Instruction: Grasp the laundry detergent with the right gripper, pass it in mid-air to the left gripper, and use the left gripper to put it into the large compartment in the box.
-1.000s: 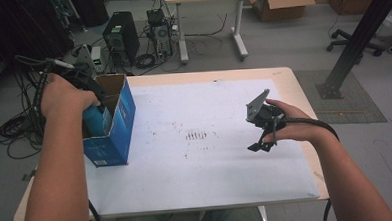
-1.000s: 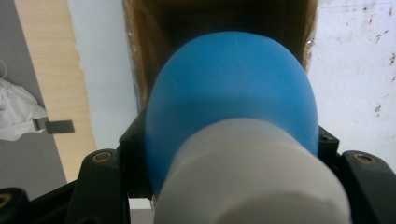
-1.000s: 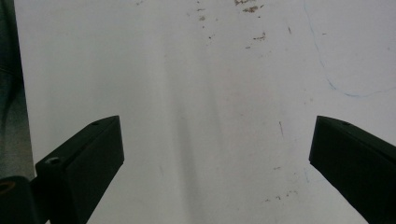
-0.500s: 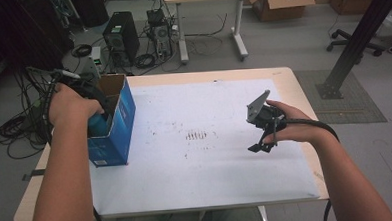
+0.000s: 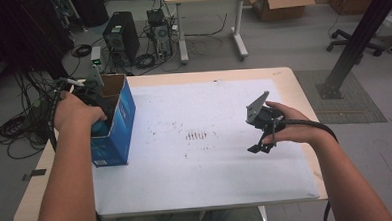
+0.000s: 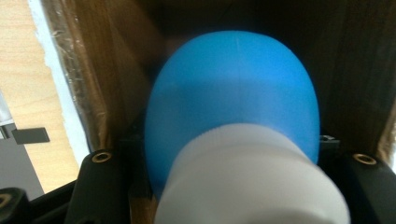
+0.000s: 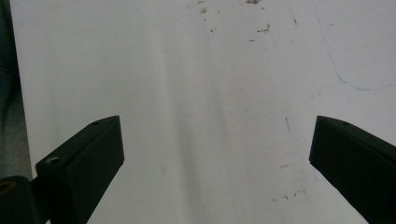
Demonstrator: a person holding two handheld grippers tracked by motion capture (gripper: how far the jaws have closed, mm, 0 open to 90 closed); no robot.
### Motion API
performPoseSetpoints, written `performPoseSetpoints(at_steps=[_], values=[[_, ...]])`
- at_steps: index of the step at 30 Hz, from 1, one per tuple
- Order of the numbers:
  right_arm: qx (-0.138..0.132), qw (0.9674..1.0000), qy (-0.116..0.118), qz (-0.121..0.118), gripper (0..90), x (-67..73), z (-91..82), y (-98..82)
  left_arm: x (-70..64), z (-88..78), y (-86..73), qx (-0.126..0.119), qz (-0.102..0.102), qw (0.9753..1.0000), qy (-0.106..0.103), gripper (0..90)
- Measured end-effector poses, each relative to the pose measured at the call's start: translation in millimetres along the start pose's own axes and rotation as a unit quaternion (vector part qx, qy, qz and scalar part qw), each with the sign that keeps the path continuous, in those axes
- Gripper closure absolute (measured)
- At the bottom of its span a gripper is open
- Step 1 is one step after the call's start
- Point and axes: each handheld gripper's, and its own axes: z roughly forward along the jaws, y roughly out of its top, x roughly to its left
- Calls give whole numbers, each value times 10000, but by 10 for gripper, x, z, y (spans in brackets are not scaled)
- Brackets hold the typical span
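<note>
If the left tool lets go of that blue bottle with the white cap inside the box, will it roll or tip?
The blue bottle looks rounded and smooth, so probably slippery and apt to roll. The box walls stand close around it, so it should stay contained. The narrow box might itself tip if knocked.

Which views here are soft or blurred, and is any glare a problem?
Left gripper view: the blue and white object is too close, soft-edged, inside a dim box. Right gripper view: jaws sharp, white sheet evenly lit. High view: sharp, even room light, no glare.
</note>
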Motion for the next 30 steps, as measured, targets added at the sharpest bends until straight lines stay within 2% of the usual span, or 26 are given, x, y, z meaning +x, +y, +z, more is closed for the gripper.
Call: performPoseSetpoints(at_steps=[23,30], values=[[-38,10000,-10,50,33,12,-24,-39,-7,27,-4,25,16,10000,24,376],[-31,10000,-50,76,34,20,-35,-48,20,33,-20,-3,-39,10000,-67,346]])
